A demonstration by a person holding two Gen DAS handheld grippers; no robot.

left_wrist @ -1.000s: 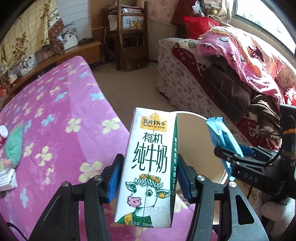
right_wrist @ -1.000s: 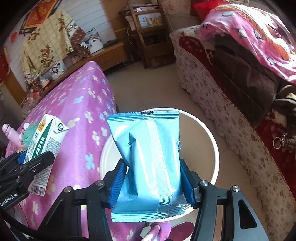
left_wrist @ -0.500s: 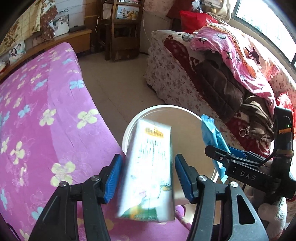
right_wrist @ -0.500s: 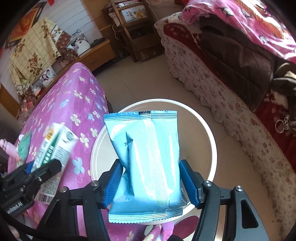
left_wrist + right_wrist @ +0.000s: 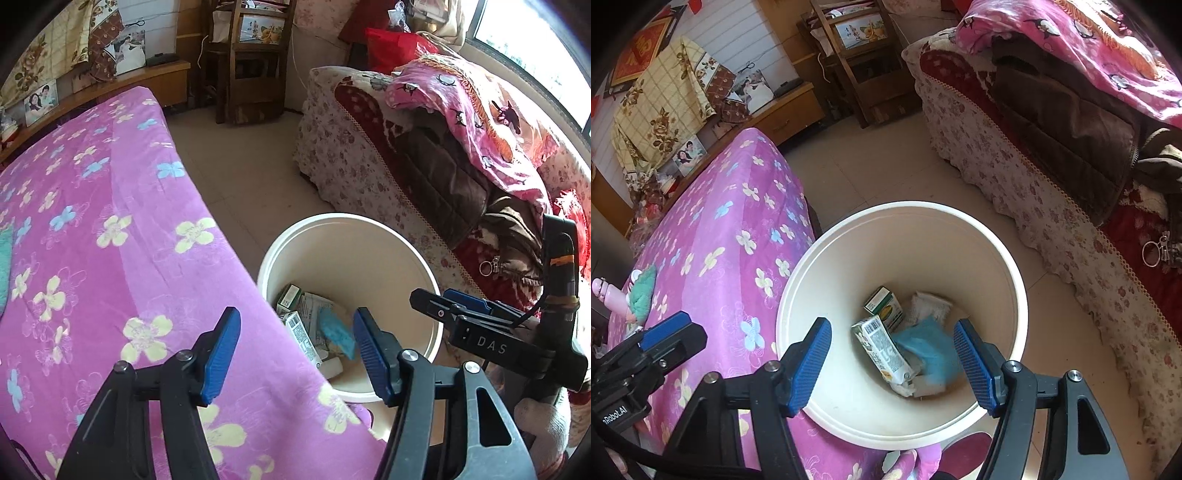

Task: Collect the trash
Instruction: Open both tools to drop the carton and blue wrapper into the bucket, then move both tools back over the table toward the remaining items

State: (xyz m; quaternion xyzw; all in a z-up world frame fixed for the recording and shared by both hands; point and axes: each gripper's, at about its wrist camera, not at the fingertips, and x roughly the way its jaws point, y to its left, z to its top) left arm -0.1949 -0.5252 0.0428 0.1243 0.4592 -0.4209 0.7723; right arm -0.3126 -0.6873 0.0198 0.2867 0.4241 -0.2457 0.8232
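A cream round bin [image 5: 1008,266] stands on the floor beside the bed; it also shows in the left wrist view [image 5: 424,266]. Inside lie a milk carton [image 5: 886,350], a blue wrapper [image 5: 934,350], a second small carton [image 5: 884,304] and white wrappers. In the left wrist view the carton [image 5: 301,332] and blue wrapper [image 5: 338,332] show at the bin's bottom. My left gripper [image 5: 295,350] is open and empty over the bed edge next to the bin. My right gripper [image 5: 892,363] is open and empty above the bin.
A bed with a pink flowered cover [image 5: 92,240] is left of the bin. A green cloth [image 5: 642,291] and a pink bottle [image 5: 609,295] lie on it. A sofa piled with blankets [image 5: 461,147] is on the right. A wooden chair [image 5: 251,62] stands at the back.
Both grippers opened. The milk carton left my left gripper and the blue wrapper left my right gripper; both now lie in the bin.
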